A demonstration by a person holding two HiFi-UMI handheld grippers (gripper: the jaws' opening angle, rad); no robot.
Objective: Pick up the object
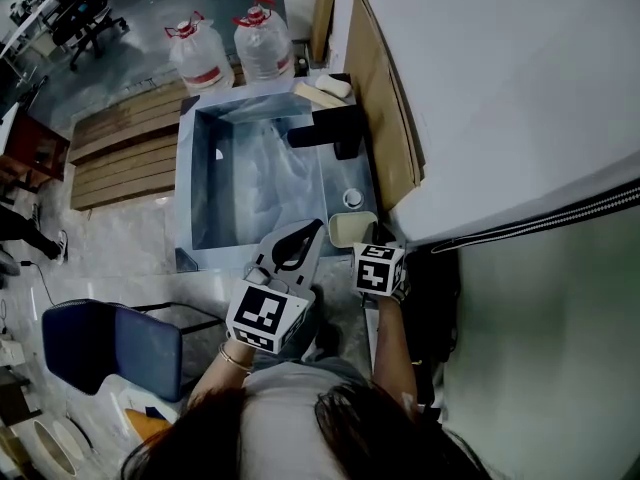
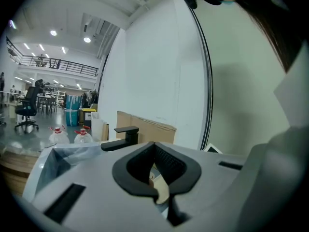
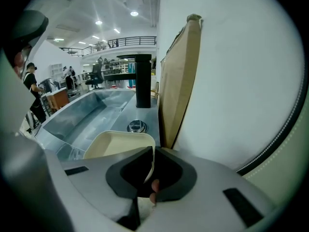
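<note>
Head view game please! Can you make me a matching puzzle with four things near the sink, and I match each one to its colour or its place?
Things:
1. faucet
2. water jugs
3. cream dish
4. cardboard sheet

Clues:
a. leans against the white wall
b. black, standing at the edge of the sink
c. red caps, beyond the sink's far end
d. its rim sits between the jaws of the right gripper

Pairs: 1-b, 2-c, 3-d, 4-a
</note>
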